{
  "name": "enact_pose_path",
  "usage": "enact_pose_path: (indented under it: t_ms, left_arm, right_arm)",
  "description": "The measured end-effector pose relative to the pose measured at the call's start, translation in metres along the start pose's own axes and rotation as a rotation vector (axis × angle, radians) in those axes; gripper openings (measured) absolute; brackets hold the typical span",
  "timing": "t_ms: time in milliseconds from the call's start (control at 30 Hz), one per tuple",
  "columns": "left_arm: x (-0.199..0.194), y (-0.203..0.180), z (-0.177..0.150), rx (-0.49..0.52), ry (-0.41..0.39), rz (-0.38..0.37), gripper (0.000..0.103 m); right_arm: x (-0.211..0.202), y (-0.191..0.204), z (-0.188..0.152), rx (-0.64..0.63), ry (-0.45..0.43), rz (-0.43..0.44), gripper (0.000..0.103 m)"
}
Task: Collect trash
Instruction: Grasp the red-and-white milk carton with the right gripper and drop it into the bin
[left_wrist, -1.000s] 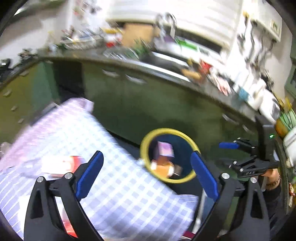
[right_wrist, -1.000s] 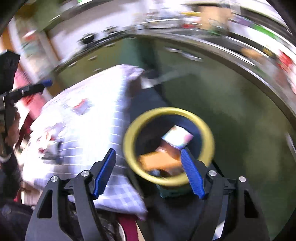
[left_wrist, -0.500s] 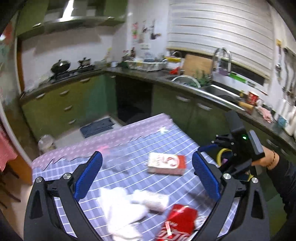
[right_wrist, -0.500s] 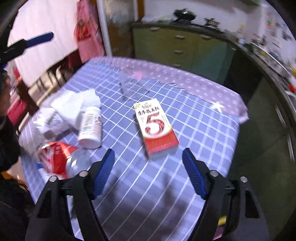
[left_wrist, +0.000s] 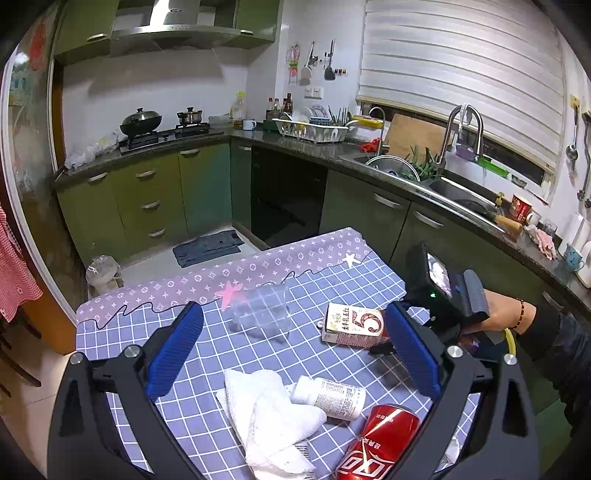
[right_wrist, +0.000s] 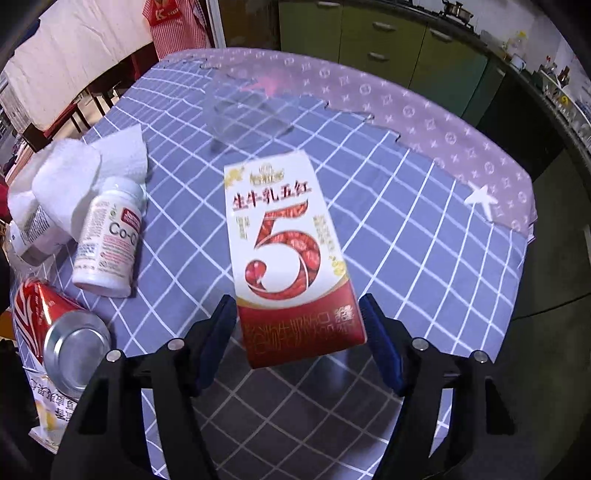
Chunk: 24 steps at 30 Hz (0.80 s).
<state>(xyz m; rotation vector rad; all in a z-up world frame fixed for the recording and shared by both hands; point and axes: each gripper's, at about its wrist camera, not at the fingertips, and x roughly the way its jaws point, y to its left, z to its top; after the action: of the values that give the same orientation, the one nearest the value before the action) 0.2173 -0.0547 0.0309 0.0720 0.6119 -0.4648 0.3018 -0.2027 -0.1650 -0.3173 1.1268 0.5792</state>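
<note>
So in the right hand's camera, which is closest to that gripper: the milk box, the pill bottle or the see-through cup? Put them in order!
From the right gripper:
1. Milk box, between the open fingers.
2. Pill bottle, off to the left, lying down.
3. See-through cup, far beyond the box, near the purple border.

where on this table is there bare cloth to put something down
Bare cloth lies between the milk carton and the table's kitchen-side edge. The clear cup takes the far middle. Crowded: tissues, white bottle and red can cluster together.
</note>
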Motion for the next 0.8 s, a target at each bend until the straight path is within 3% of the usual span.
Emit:
enact_pose_path:
  t_ms: [100,400,567,800]
  left_arm:
    - [0.000,-0.003,0.000,0.010,-0.001,0.000,0.094]
    - [0.002,-0.004,-0.002,0.004,0.005,0.002,0.094]
    - [0.003,-0.005,-0.003,0.014,0.006,-0.003,0.094]
    - [0.000,-0.013,-0.004,0.036,0.003,-0.016,0.094]
  right_arm:
    - [0.003,-0.004,-0.002,0.031,-0.028,0.013,0.056]
    - [-0.028,-0.010,-0.018,0.140,-0.140,0.028,0.053]
    - [-0.070,-0.006,-0.041,0.188,-0.215,0.005,0.052]
    - [-0.159,0.008,-0.108,0.275,-0.325,-0.068,0.052]
